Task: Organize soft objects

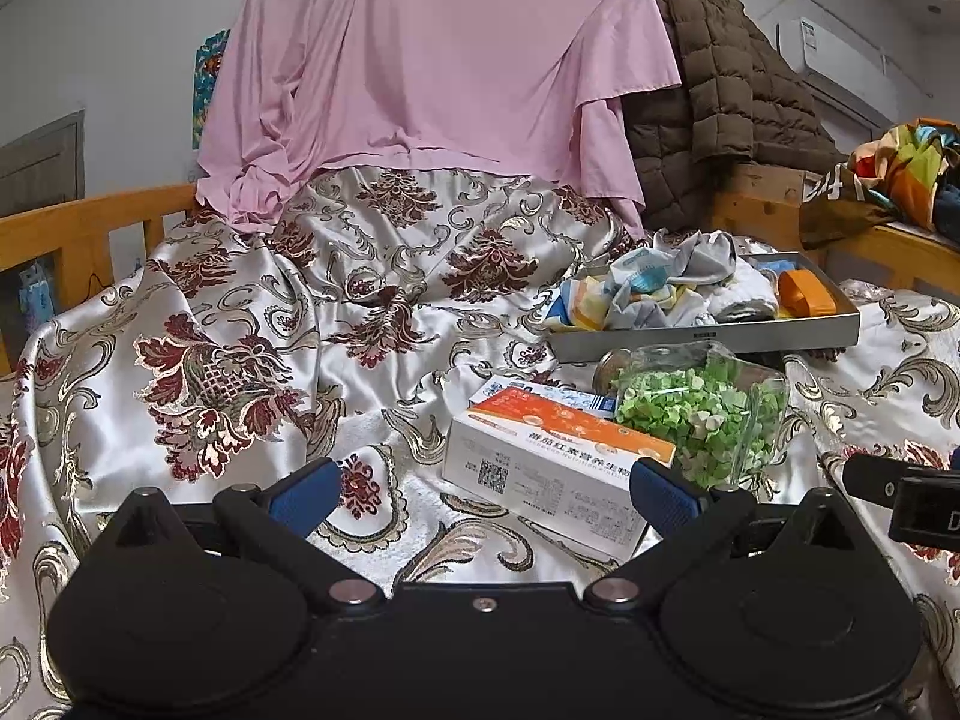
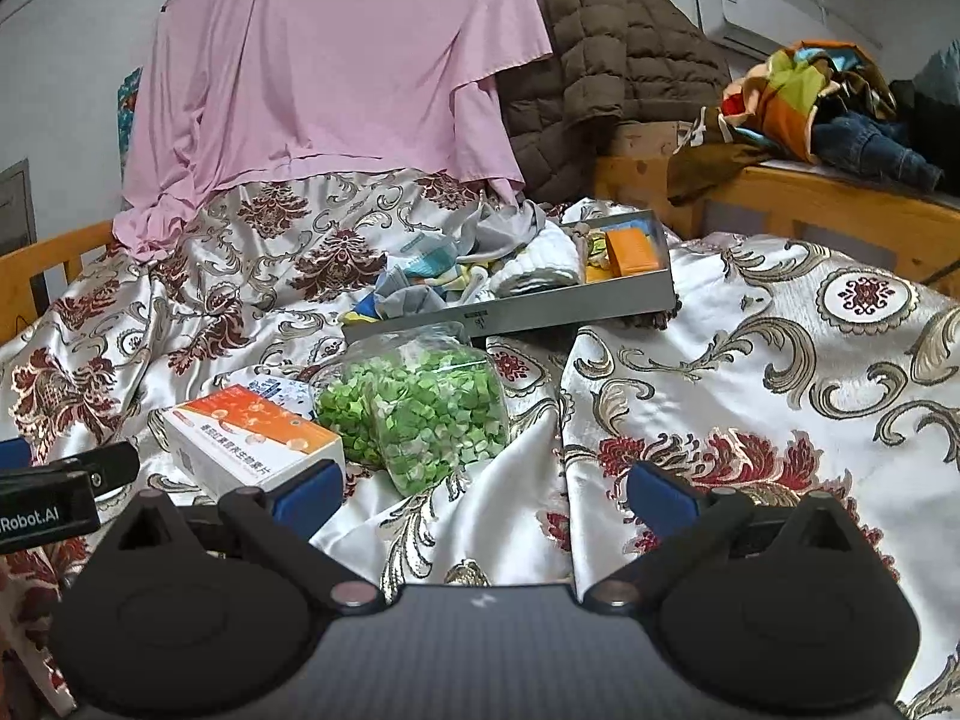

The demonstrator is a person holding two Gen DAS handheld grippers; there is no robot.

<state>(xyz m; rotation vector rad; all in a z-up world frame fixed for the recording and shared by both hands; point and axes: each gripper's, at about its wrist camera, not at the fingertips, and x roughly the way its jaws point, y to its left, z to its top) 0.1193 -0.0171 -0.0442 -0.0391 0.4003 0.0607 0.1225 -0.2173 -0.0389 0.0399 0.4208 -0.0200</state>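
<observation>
A grey tray (image 1: 702, 339) (image 2: 540, 309) sits on the bed and holds crumpled cloths (image 1: 648, 288) (image 2: 456, 276), a white folded towel (image 2: 540, 267) and an orange item (image 1: 807, 291) (image 2: 630, 252). My left gripper (image 1: 486, 492) is open and empty, low over the bedspread, just in front of a white and orange box (image 1: 552, 468) (image 2: 252, 444). My right gripper (image 2: 486, 492) is open and empty, just in front of a clear jar of green bits (image 2: 420, 408) (image 1: 702, 414) lying on its side.
A floral satin bedspread (image 1: 270, 330) (image 2: 750, 390) covers the bed. A pink sheet (image 1: 432, 60) (image 2: 324, 60) and a brown quilted jacket (image 1: 720, 96) (image 2: 612, 54) hang behind. Wooden rails (image 1: 90, 228) (image 2: 840, 204) edge the bed; colourful clothes (image 2: 810, 96) lie at right.
</observation>
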